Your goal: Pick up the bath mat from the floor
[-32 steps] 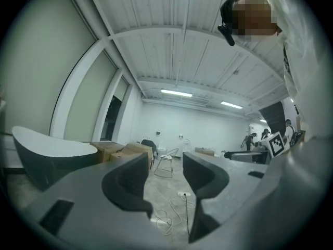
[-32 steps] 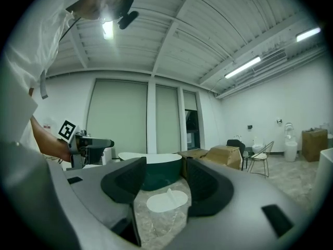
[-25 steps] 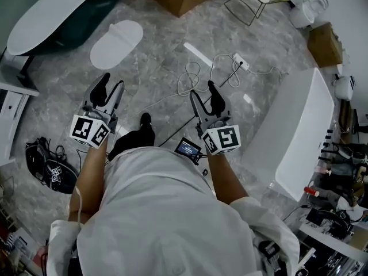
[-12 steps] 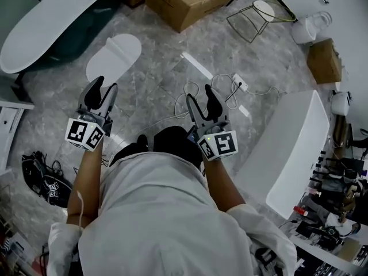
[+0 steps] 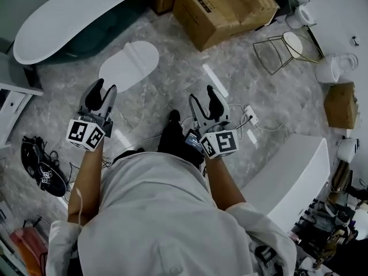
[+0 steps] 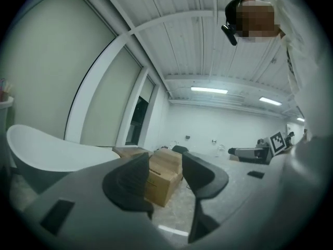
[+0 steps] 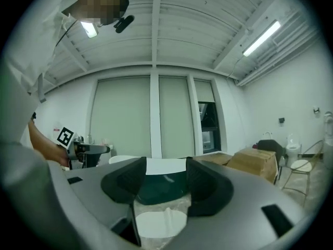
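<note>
Both claws have travelled forward over the floor since a second ago. The bath mat [image 5: 129, 66], then farther off, now lies just ahead of the left claw [image 5: 104, 87], and the cardboard boxes [image 5: 230, 7] loom larger.

Bath mat: flat, white and oval with a faint crease across it. It rests on the grey veined marble floor [image 5: 172, 56] beside the bathtub [image 5: 75, 10], a long smooth shell, white inside and dark teal outside.

Left claw: I read its matt black curved pads [image 6: 130, 178] as standing apart with nothing between them. Only a brown box, far off, shows through the gap.

Right claw [image 5: 204, 96]: likewise parted and empty. The mat is framed beyond its gap in the right gripper view, well clear of the pads.

A white power strip [image 5: 251, 115] with looping cables lies on the floor to its right.
</note>
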Demonstrator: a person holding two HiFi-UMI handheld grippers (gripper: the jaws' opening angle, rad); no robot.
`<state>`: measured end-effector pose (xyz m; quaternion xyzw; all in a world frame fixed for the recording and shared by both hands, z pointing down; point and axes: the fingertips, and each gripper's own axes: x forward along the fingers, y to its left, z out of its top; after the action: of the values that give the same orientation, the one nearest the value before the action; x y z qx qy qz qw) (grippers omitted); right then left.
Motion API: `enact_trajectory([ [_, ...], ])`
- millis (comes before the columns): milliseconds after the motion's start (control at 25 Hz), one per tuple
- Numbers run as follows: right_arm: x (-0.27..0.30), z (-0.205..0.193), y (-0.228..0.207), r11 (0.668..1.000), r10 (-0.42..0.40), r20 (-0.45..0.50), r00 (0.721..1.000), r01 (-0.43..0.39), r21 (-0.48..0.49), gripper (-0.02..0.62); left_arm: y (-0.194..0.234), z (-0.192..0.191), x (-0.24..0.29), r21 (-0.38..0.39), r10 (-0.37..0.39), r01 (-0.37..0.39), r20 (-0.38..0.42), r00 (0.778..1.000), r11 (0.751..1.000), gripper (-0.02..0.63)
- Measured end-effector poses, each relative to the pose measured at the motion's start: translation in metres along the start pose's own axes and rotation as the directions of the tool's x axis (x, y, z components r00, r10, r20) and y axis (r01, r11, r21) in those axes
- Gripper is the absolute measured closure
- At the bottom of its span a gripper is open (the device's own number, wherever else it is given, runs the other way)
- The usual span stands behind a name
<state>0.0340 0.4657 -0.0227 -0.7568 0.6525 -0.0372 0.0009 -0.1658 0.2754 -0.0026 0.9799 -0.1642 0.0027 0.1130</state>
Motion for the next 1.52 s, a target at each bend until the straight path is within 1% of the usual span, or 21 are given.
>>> enact_trajectory([
  [120,0.001,0.011,-0.051,0.998,0.065,0.051,0.997,-0.065,-0.017,0.342,-0.021,0.009,0.021,0.044,0.074,-0.075,0.033,0.997,0.996,0.403],
  [200,0.015,0.014,-0.083,0.994,0.108,0.048,0.993,-0.107,-0.017,0.342,-0.024,0.016,0.04,0.04,0.126,-0.128,0.056,0.991,0.991,0.403],
  [320,0.048,0.016,-0.123,0.984,0.175,0.032,0.984,-0.174,-0.022,0.342,-0.024,0.027,0.069,0.049,0.189,-0.192,0.063,0.98,0.98,0.403],
  [440,0.09,0.013,-0.159,0.972,0.234,0.021,0.972,-0.234,-0.014,0.342,-0.018,0.039,0.09,0.051,0.265,-0.27,0.084,0.961,0.962,0.403],
  [560,0.133,0.006,-0.177,0.956,0.292,0.005,0.956,-0.292,-0.015,0.342,-0.004,0.043,0.099,0.041,0.332,-0.337,0.092,0.939,0.941,0.403],
  [680,0.177,-0.002,-0.176,0.937,0.35,-0.013,0.937,-0.35,-0.004,0.342,0.021,0.039,0.096,0.024,0.403,-0.405,0.076,0.912,0.914,0.403],
  [800,0.219,-0.019,-0.168,0.916,0.401,-0.048,0.915,-0.4,0.035,0.342,0.051,0.025,0.088,-0.012,0.483,-0.483,0.054,0.874,0.875,0.403],
  [920,0.256,-0.035,-0.146,0.889,0.457,-0.089,0.885,-0.454,0.051,0.342,0.081,0.009,0.076,-0.05,0.535,-0.533,0.039,0.844,0.845,0.403],
  [1040,0.293,-0.057,-0.122,0.868,0.496,-0.138,0.857,-0.492,0.061,0.342,0.117,-0.018,0.066,-0.098,0.574,-0.571,0.009,0.819,0.815,0.403],
  [1200,0.345,-0.086,-0.1,0.861,0.505,-0.225,0.833,-0.503,0.073,0.342,0.177,-0.059,0.064,-0.175,0.599,-0.597,-0.049,0.799,0.783,0.403],
  [1240,0.361,-0.095,-0.094,0.859,0.509,-0.241,0.826,-0.502,0.095,0.342,0.196,-0.066,0.062,-0.186,0.606,-0.606,-0.064,0.793,0.774,0.403],
  [1280,0.378,-0.105,-0.09,0.858,0.513,-0.255,0.819,-0.493,0.143,0.342,0.216,-0.073,0.061,-0.196,0.61,-0.612,-0.079,0.789,0.766,0.403],
  [1320,0.395,-0.117,-0.09,0.856,0.515,-0.267,0.814,-0.472,0.212,0.342,0.234,-0.081,0.064,-0.209,0.611,-0.615,-0.092,0.786,0.76,0.403],
  [1360,0.411,-0.132,-0.093,0.851,0.515,-0.28,0.81,-0.443,0.282,0.342,0.252,-0.09,0.068,-0.227,0.608,-0.615,-0.106,0.787,0.756,0.403],
  [1400,0.425,-0.149,-0.096,0.848,0.513,-0.298,0.805,-0.42,0.324,0.342,0.268,-0.101,0.073,-0.248,0.602,-0.611,-0.121,0.79,0.752,0.405],
  [1440,0.438,-0.166,-0.098,0.849,0.511,-0.322,0.797,-0.411,0.331,0.342,0.283,-0.112,0.078,-0.265,0.594,-0.606,-0.135,0.793,0.75,0.405],
  [1520,0.46,-0.201,-0.094,0.855,0.514,-0.379,0.769,-0.426,0.296,0.342,0.314,-0.132,0.084,-0.279,0.582,-0.602,-0.16,0.797,0.748,0.405],
])
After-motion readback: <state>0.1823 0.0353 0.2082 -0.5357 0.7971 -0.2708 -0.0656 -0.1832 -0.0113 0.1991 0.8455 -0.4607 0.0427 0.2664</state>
